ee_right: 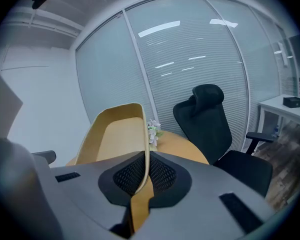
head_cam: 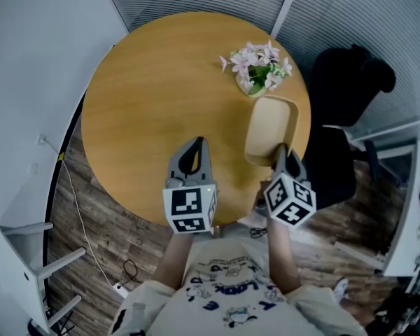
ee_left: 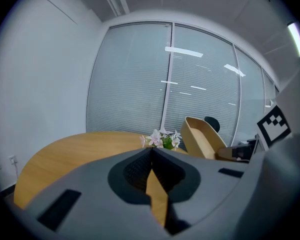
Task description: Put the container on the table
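A tan, oval, open-topped container hangs tilted over the right part of the round wooden table. My right gripper is shut on the container's near rim. In the right gripper view the thin wall of the container runs between the jaws of that gripper. My left gripper is over the table's near edge, shut with nothing in it. In the left gripper view its tips meet, and the container shows to the right. I cannot tell whether the container's far end touches the table.
A small vase of pink flowers stands on the table just beyond the container. A black office chair is close to the table's right side, with a white desk behind it. A cable lies on the floor at the left.
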Available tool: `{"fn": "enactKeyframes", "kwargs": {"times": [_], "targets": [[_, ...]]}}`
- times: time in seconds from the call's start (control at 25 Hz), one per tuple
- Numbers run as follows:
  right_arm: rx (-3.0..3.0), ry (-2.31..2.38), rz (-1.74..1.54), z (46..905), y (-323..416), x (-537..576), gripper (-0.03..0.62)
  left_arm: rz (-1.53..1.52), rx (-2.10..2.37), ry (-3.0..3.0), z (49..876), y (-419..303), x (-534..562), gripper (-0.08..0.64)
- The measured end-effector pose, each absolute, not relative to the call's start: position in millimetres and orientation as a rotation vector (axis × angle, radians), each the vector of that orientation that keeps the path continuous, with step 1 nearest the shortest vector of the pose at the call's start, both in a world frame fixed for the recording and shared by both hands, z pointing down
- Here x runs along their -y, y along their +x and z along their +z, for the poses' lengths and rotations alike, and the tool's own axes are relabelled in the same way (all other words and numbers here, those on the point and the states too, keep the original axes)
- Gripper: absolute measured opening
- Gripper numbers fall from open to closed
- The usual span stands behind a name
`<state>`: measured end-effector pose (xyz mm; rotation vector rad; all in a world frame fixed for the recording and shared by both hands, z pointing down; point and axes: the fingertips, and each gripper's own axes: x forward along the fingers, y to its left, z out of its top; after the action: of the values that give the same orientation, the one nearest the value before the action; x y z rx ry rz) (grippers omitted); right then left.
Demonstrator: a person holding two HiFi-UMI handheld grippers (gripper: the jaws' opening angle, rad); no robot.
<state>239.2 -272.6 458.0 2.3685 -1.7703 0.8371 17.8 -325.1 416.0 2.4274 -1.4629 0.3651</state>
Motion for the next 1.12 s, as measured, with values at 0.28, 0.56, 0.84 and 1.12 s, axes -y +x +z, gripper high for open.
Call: {"fn": "enactKeyframes", "kwargs": {"times": [0.28, 0.56, 0.84, 1.12], "targets": [[1.711, 2.334, 0.909, 488, 253, 290, 0.012, 0.424, 1.427, 2.392, 440, 34, 347, 0.003], [1.649, 2.283, 0.975, 520, 260, 294, 0.012, 0.488, 1.382, 2.346, 472, 43, 356, 0.003], [1.579, 2.230, 1.037, 558, 266, 291, 0.012, 0.553, 1.337, 2.303, 507, 52, 357, 0.003], [1.508, 2.178, 1.109, 595, 267, 282, 0.012, 0.619, 1.289, 2.270, 536, 61, 352, 0.003]]}}
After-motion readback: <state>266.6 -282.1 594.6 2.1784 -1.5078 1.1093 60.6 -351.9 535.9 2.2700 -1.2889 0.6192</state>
